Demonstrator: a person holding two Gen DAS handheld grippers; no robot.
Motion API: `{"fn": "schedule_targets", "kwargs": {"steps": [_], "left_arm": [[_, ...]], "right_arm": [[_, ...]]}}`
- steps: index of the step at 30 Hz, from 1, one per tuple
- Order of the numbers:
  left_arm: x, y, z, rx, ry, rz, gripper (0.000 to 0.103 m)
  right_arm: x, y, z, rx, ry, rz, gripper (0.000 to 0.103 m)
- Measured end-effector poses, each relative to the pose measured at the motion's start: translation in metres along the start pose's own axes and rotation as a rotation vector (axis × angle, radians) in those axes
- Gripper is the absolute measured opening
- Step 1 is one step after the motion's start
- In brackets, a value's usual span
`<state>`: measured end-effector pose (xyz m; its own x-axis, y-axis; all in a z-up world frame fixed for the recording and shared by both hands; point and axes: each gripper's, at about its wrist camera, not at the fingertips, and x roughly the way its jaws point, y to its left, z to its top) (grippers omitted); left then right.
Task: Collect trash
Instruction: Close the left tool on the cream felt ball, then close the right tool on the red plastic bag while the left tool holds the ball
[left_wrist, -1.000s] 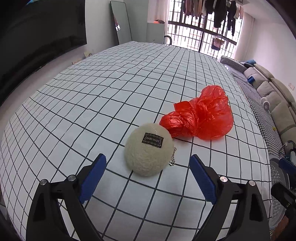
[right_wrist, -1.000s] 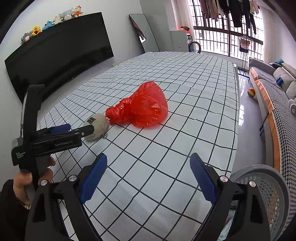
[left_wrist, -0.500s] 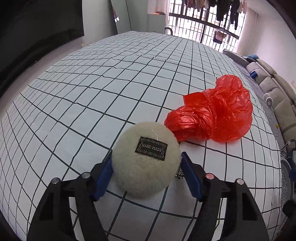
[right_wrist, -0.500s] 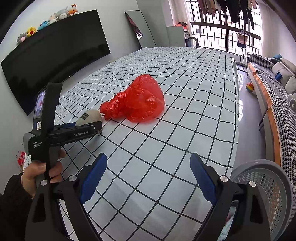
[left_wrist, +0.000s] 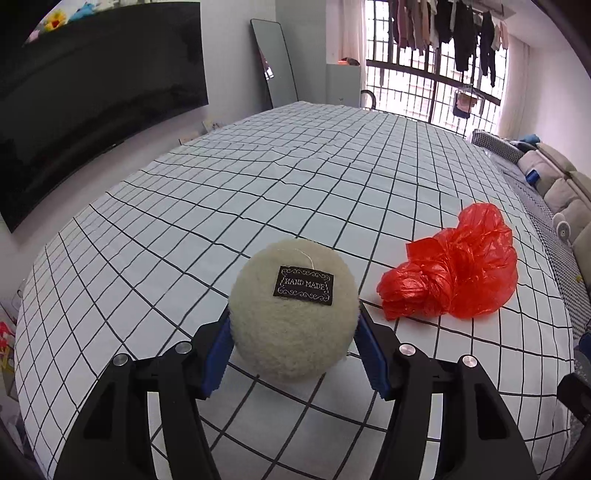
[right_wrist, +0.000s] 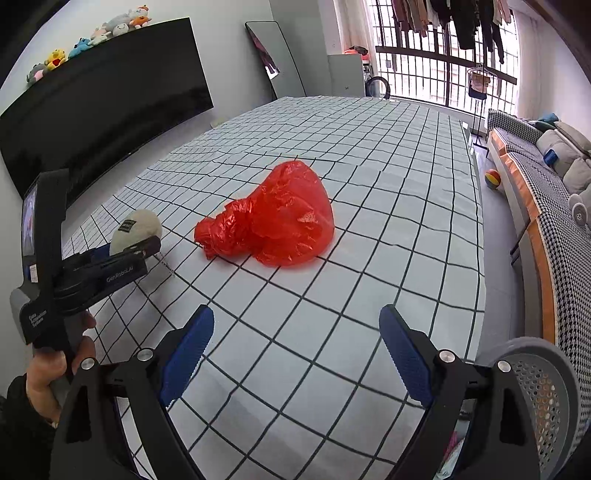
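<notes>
Closing on the wool ball (left_wrist: 293, 314), left gripper (left_wrist: 293, 354) pads press its sides; right gripper (right_wrist: 295, 347) gapes empty beside it.

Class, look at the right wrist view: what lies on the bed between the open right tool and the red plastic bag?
Nothing: only bare checked bedsheet separates the right tool from the red plastic bag, as the right wrist view shows.

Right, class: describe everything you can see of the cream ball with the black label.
The cream ball is round and fuzzy, like felted wool, with a black sewn label reading HAND MADE on top and a loose pale thread beside it. A small metal chain hangs from it in the right wrist view. It sits on the checked cloth, left of the red plastic bag. The left gripper has just been closing; its blue jaws press both sides.
</notes>
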<state>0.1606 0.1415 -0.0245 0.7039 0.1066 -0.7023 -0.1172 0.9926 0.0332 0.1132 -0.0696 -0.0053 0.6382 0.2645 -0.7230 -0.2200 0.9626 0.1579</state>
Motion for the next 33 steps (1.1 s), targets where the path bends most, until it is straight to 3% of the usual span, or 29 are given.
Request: {"fn": "schedule_targets", "kwargs": {"steps": [16,23,32,33], "left_arm": [[0.006,0.026,0.006,-0.075,-0.001,0.019,0.059],[0.011,0.040,0.006,-0.124,0.025,0.024,0.059],[0.013,0.044,0.007,-0.135,0.036,0.013,0.059],[0.014,0.046,0.007,-0.138,0.037,0.012,0.059]], "right_arm": [[0.083,0.035,0.089,-0.067,0.076,-0.030,0.087],[0.123,0.047,0.091,-0.103,0.161,-0.055,0.087],[0.133,0.048,0.082,-0.101,0.150,-0.039,0.086],[0.133,0.047,0.083,-0.100,0.147,-0.035,0.082]]}}
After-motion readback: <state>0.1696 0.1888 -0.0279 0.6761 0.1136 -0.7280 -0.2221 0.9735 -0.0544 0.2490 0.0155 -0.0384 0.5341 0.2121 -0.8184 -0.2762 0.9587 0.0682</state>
